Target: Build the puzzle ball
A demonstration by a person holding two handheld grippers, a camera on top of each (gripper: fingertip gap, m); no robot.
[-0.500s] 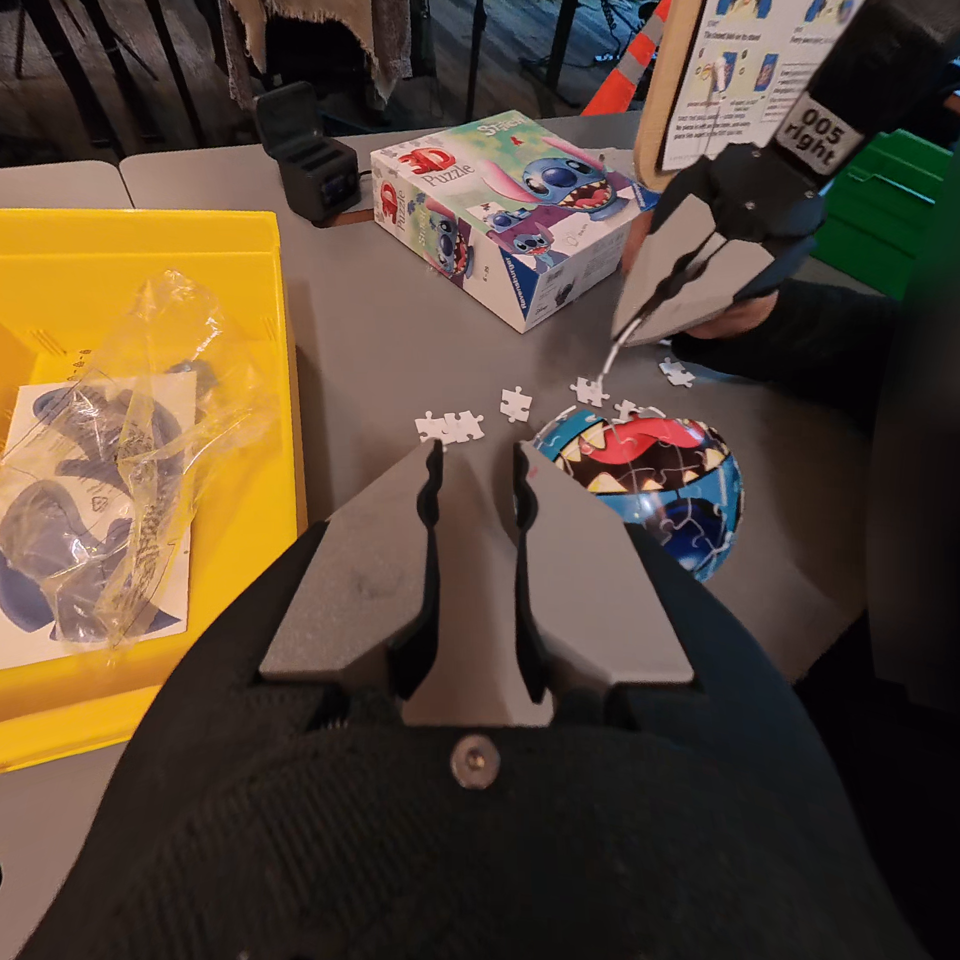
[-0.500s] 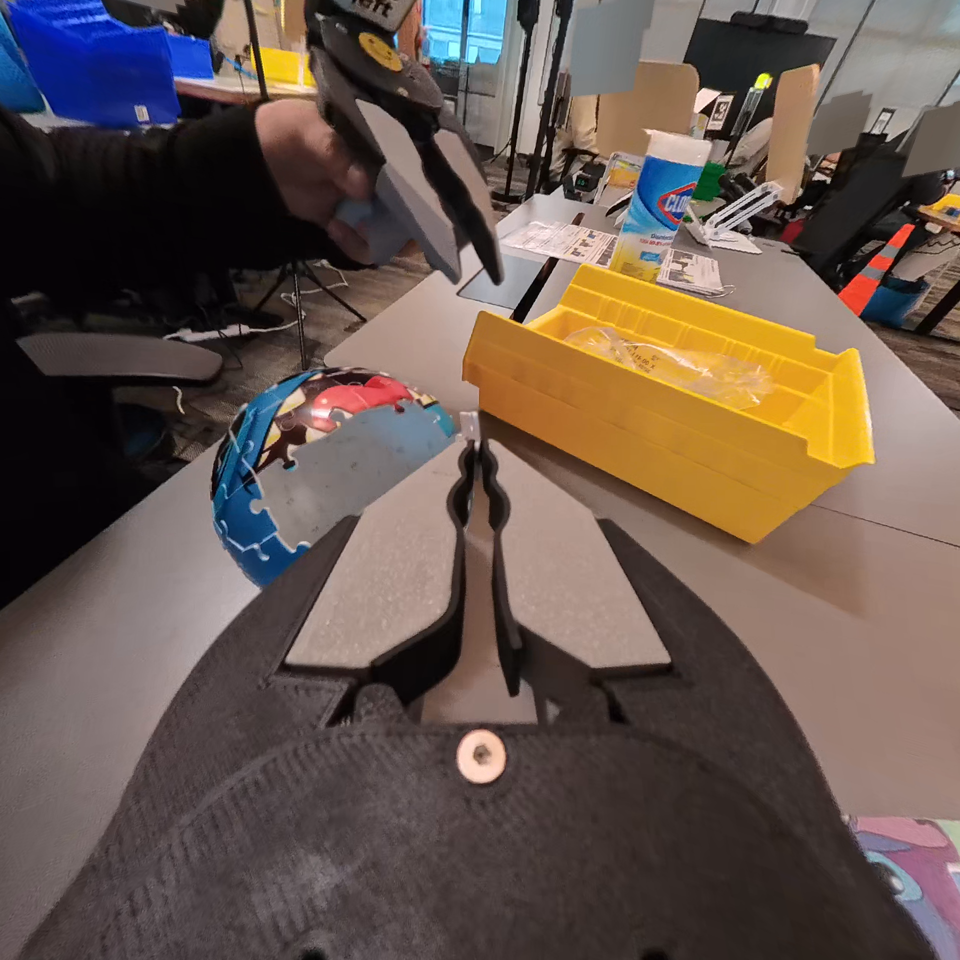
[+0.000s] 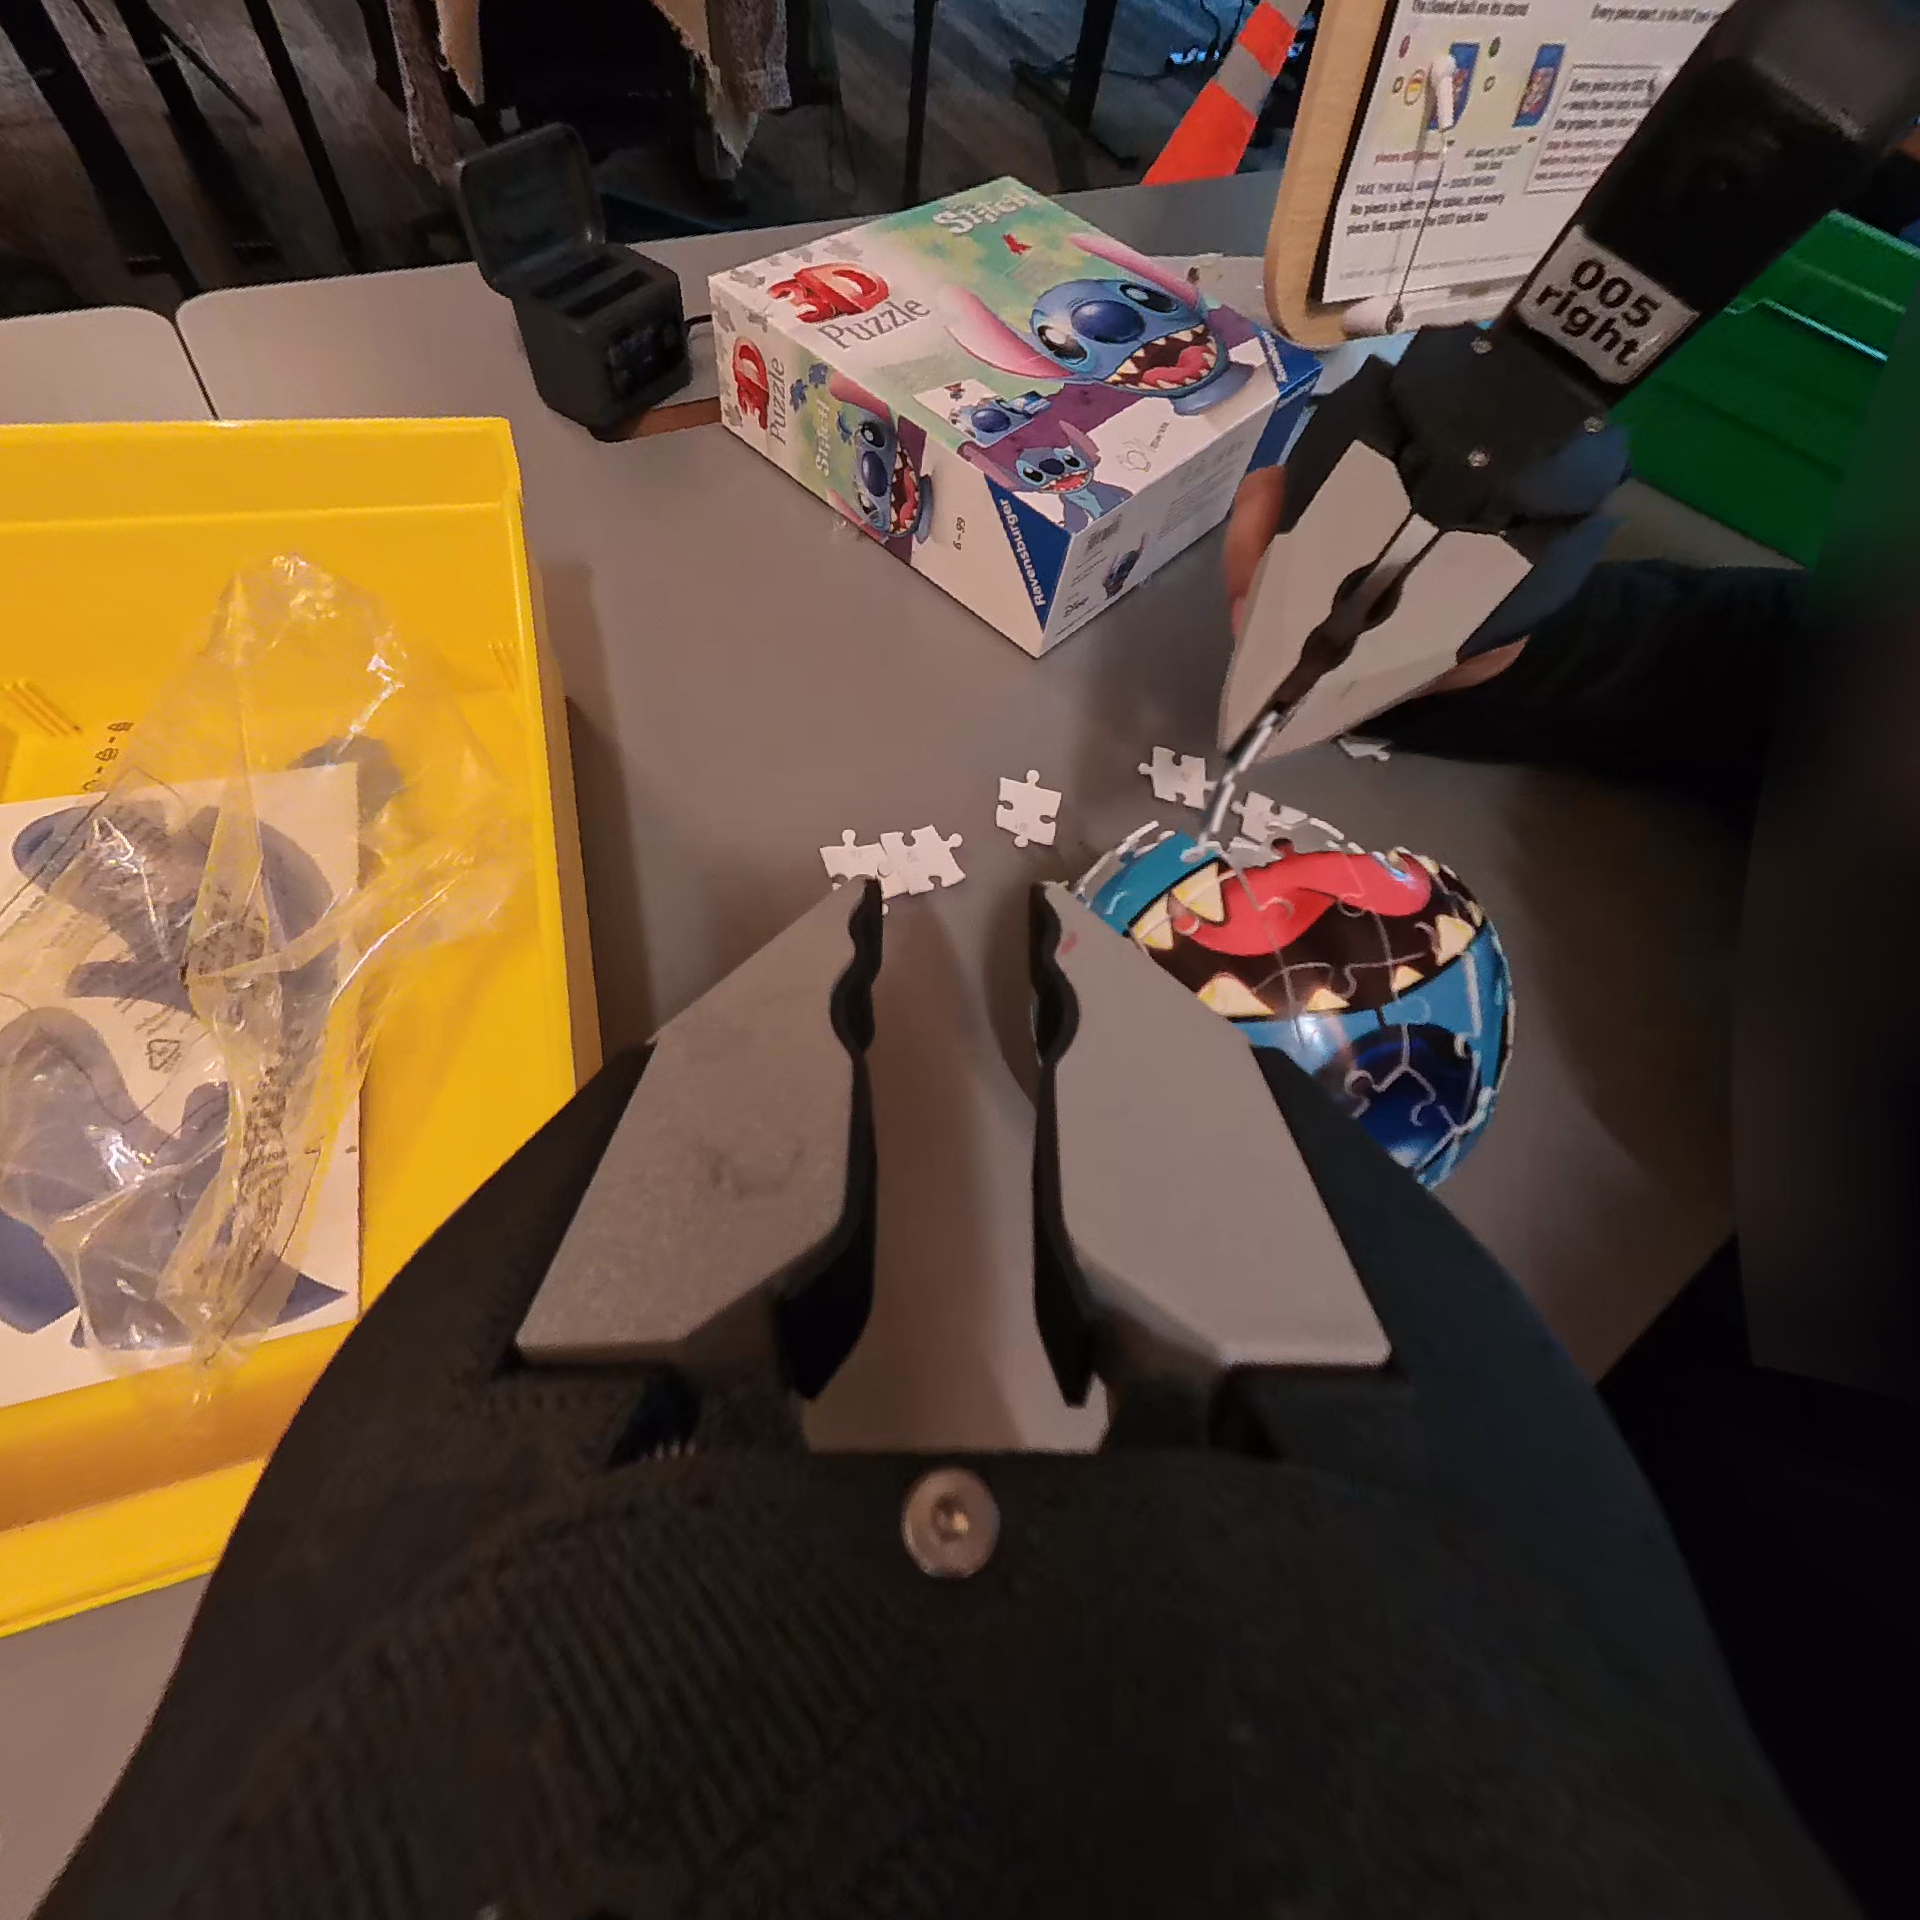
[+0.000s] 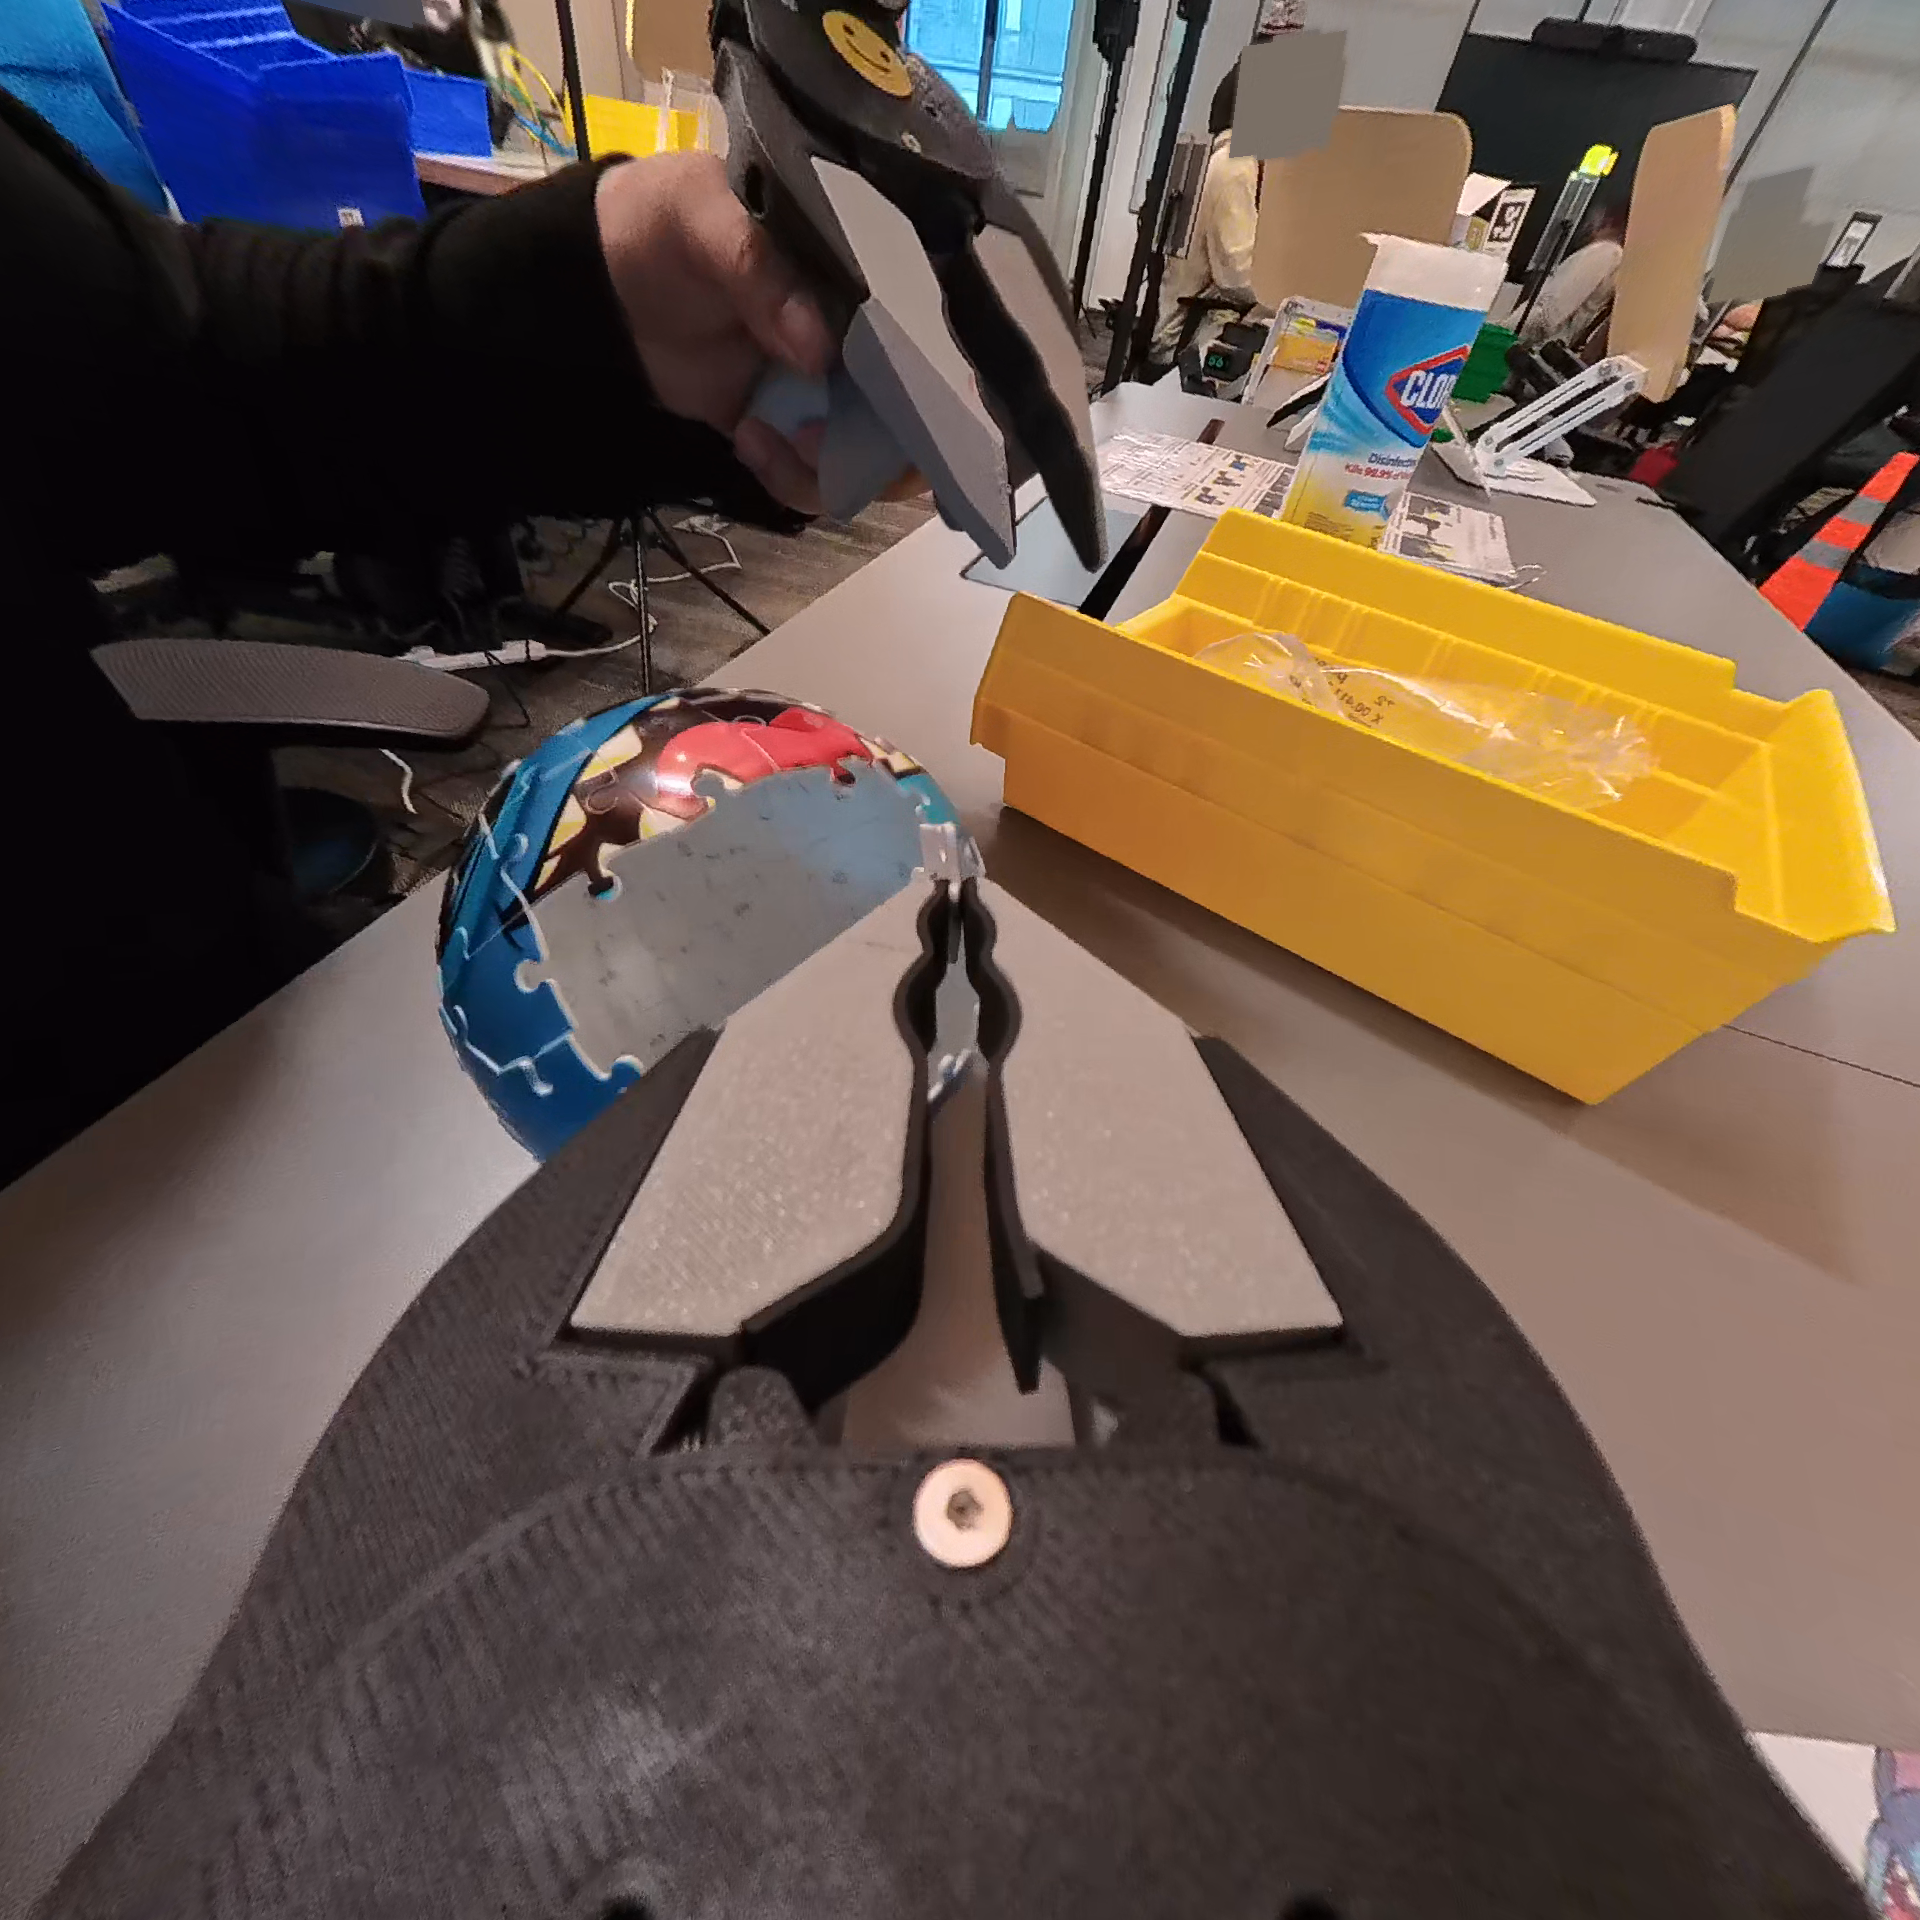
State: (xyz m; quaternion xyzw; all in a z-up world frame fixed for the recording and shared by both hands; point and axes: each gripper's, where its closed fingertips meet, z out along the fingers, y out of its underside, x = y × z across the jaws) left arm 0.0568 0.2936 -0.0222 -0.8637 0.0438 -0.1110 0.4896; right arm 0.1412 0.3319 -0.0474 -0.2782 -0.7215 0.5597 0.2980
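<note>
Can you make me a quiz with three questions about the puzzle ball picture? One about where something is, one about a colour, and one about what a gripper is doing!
1. Where is the plastic bag?
A. In the yellow bin
B. On the puzzle box
C. Under the ball

2. What colour is the tongue on the puzzle ball?
A. Green
B. Red
C. Yellow

3. What is the right hand-held gripper doing?
A. Open, holding nothing
B. Squeezing the bin
C. Shut on a puzzle piece

Answers: 1 A, the bag lies inside the bin. 2 B, a red tongue shows between the teeth. 3 C, a pale piece sits pinched at its tips beside the ball's open edge.
</note>
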